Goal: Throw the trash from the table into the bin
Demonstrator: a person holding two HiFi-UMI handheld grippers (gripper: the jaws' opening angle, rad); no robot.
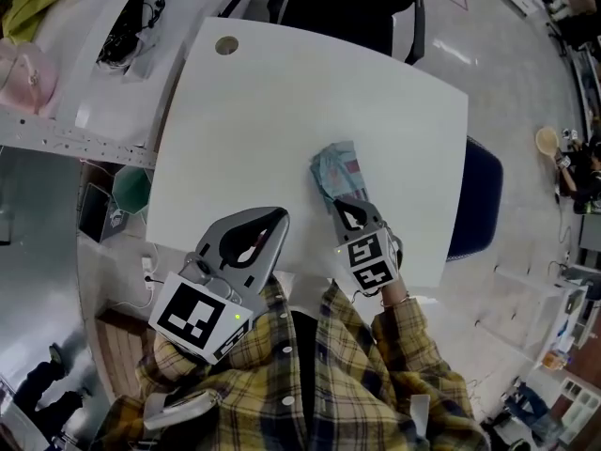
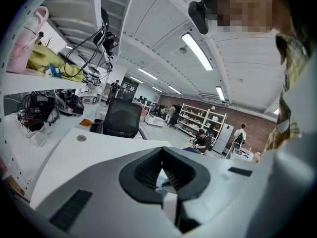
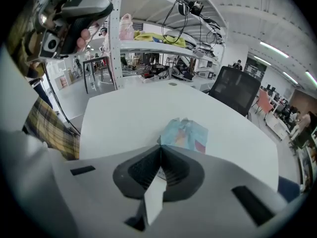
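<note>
**Right tool.** The right tool [image 1: 341, 204] [image 3: 159, 148] points steeply down at the white surface [image 1: 282, 111] [image 3: 129, 110]. Its jaws are together, clamped on the near edge of the trash packet [image 1: 334, 169] [image 3: 185, 133]. The packet is thin, crumpled and light blue, with a reddish patch of print. It extends straight ahead of the jaw tips and away from the tool. Its far end lies on or just above the surface; which of the two cannot be told. The marker cube [image 1: 368, 259] sits behind the jaws, nearest the person's plaid sleeve [image 1: 394, 346].

**Left tool.** The left tool [image 1: 274, 218] [image 2: 162, 151] is held to the left of the right tool and a little behind it, over the near edge of the surface. It points almost level. Its jaws are together, with nothing between the ribbed pads. The packet lies ahead of it and to its right, apart from its tips.

**Surroundings.** The surface carries no other loose item ahead of either tool. A round cable port [image 1: 226, 45] [image 2: 81, 138] sits at the far left corner. A black office chair [image 1: 343, 3] [image 2: 121, 118] [image 3: 235, 90] stands beyond the far edge, ahead of both tools. A dark blue chair [image 1: 476, 195] stands to the right of the right tool, beside the edge of the surface.
</note>
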